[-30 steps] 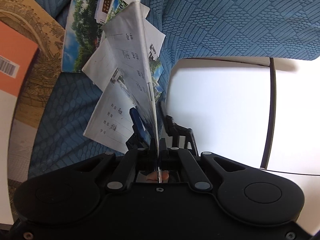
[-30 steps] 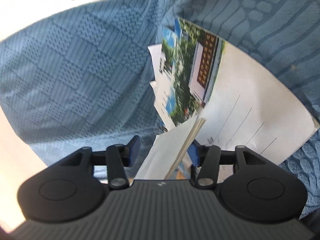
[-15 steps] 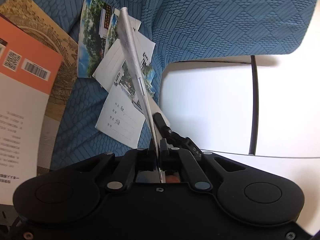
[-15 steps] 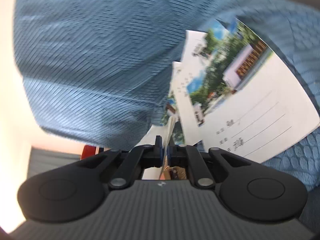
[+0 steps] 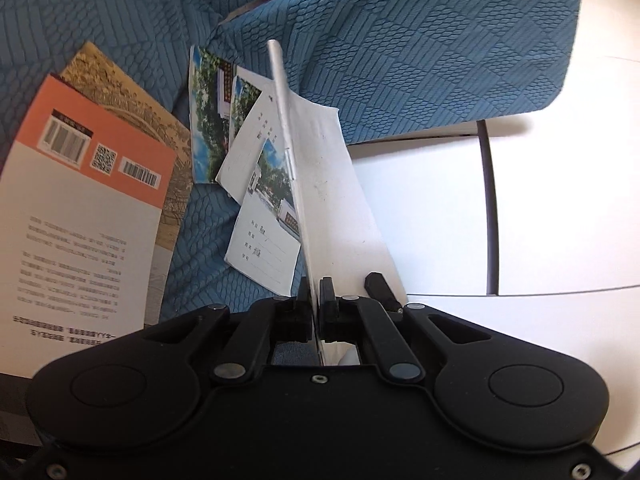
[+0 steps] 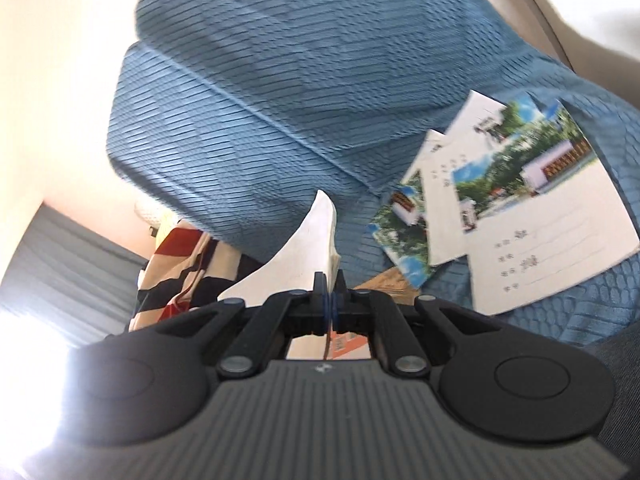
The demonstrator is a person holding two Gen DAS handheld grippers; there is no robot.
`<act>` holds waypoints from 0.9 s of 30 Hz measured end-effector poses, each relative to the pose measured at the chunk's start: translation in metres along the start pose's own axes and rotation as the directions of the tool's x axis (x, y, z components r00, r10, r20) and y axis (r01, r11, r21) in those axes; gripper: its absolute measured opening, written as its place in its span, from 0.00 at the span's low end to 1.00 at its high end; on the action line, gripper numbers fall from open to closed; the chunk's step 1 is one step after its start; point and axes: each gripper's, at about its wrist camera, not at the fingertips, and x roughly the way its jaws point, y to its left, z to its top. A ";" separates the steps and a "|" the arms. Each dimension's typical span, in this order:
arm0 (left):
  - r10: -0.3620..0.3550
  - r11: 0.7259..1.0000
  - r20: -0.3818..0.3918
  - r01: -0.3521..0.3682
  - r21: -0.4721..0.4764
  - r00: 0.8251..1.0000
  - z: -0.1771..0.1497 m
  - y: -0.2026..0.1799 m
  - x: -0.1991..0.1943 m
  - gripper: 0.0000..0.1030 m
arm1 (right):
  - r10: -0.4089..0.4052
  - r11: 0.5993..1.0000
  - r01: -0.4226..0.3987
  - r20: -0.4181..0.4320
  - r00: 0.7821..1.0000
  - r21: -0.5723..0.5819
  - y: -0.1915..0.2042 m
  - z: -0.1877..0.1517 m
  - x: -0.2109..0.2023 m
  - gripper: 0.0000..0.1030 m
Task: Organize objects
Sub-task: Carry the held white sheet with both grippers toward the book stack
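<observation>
While our left gripper (image 5: 318,296) clamps a white booklet (image 5: 320,184) on edge, our right gripper (image 6: 331,294) pinches its own white paper (image 6: 310,240). More booklets (image 5: 244,152) lie scattered on the blue sofa (image 5: 400,60). We should keep both grips firm and square the edges before stacking.

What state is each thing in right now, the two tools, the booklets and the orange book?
Left tool: shut on a white booklet, held on edge.
Right tool: shut on the same kind of white booklet, which curls upward.
Loose booklets: lying overlapped on the blue cover, not gripped.
Orange book: closed, back cover up, lying flat.
</observation>
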 end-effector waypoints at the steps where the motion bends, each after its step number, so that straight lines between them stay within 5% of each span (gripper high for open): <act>1: -0.001 1.000 0.000 0.001 0.004 1.000 0.001 -0.002 -0.005 0.02 | 0.004 1.000 -0.004 0.003 1.000 -0.010 0.007 -0.001 0.000 0.04; 15: 0.055 0.993 0.083 -0.063 0.099 0.995 0.022 -0.027 -0.066 0.02 | 0.018 0.989 -0.016 0.014 1.000 -0.145 0.083 -0.019 0.006 0.04; 27: 0.150 0.981 0.099 -0.161 0.112 0.984 0.021 0.021 -0.079 0.02 | -0.122 0.945 0.119 0.011 0.992 -0.304 0.103 -0.083 0.028 0.04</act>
